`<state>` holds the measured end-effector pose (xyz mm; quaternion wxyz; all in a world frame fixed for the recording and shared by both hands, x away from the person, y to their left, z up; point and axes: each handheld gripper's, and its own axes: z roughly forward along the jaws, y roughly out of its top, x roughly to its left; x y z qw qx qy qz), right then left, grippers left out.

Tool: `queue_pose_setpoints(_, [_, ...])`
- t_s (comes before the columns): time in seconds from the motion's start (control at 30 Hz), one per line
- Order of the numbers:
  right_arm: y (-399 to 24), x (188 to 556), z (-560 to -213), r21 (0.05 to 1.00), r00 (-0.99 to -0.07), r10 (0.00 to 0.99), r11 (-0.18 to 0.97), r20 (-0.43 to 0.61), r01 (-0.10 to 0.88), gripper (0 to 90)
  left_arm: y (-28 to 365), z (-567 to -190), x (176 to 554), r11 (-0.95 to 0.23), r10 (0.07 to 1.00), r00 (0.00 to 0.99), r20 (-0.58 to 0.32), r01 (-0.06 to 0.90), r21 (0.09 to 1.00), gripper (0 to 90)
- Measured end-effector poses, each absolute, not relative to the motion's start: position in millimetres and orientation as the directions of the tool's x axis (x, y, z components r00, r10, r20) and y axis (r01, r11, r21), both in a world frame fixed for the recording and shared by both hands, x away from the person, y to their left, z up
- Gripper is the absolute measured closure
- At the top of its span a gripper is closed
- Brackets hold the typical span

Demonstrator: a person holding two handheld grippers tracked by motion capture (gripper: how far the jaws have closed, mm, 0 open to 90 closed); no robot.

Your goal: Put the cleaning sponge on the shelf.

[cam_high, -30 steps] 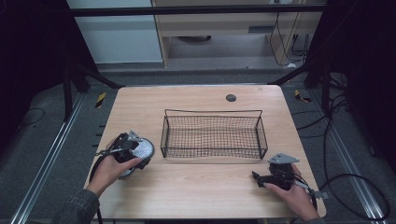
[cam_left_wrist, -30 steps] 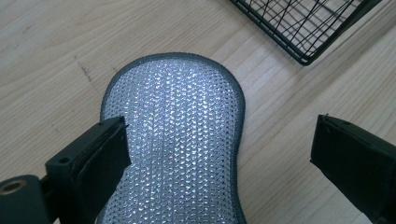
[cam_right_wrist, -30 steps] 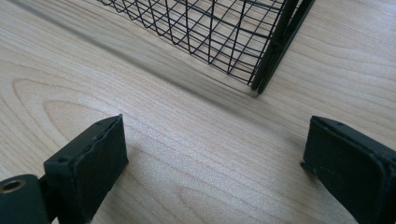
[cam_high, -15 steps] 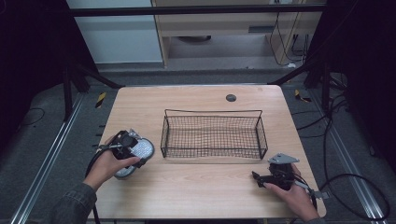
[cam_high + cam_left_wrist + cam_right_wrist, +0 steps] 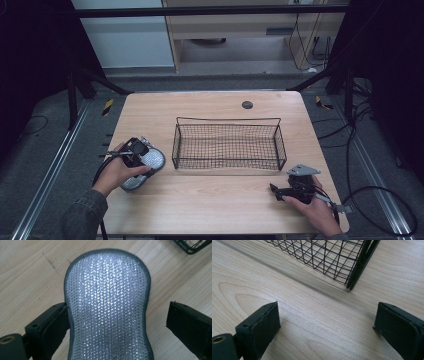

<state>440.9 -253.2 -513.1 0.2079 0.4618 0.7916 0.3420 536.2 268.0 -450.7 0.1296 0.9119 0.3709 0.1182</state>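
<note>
A silver mesh scrubbing pad [image 5: 150, 161] with a dark grey rim lies flat on the wooden table [image 5: 210, 200] at the left. My left gripper [image 5: 136, 151] is open and straddles the pad. In the left gripper view the pad [image 5: 107, 307] runs up between the jaws of the left gripper [image 5: 117, 312]; the left jaw touches its edge and the right jaw stands apart from it. My right gripper [image 5: 276, 189] rests low near the table's front right, open with nothing in it. In the right gripper view, bare wood lies between the jaws of the right gripper [image 5: 325, 312].
A black wire basket [image 5: 227, 120] stands in the middle of the table, between the two hands. Its near corner [image 5: 352, 277] shows just ahead of the right jaws. A small black grommet [image 5: 247, 104] sits near the far edge. Cables trail off the table at the right.
The left hand has shifted slightly over the pad, and more of the pad's near end shows now. The right gripper has stayed where it was.
</note>
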Motion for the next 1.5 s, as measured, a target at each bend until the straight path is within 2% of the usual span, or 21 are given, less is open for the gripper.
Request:
queue_pose_setpoints(0.33, [-252.9, 440.8, -513.1, 0.734, -0.485, 0.875, 0.335, -0.008, 0.591, 6.3, 282.4, -457.9, 541.5, -0.665, 0.734, 0.673, 0.094, 0.683, 0.302, 3.8])
queue_pose_setpoints(0.9, [-252.9, 440.7, -513.1, 0.734, -0.486, 0.874, 0.335, -0.008, 0.591, 6.2, 278.9, -471.0, 546.9, -0.669, 0.730, 0.679, 0.077, 0.687, 0.283, 3.8])
queue_pose_setpoints(1.13, [-253.0, 440.5, -513.1, 0.734, -0.488, 0.873, 0.336, -0.007, 0.591, 6.2, 279.7, -475.9, 549.1, -0.663, 0.735, 0.674, 0.069, 0.695, 0.279, 1.1])
queue_pose_setpoints(1.5, [-253.1, 440.6, -513.1, 0.733, -0.489, 0.872, 0.337, -0.008, 0.590, 6.2, 286.4, -480.1, 552.1, -0.621, 0.761, 0.649, 0.007, 0.724, 0.299, 0.3])
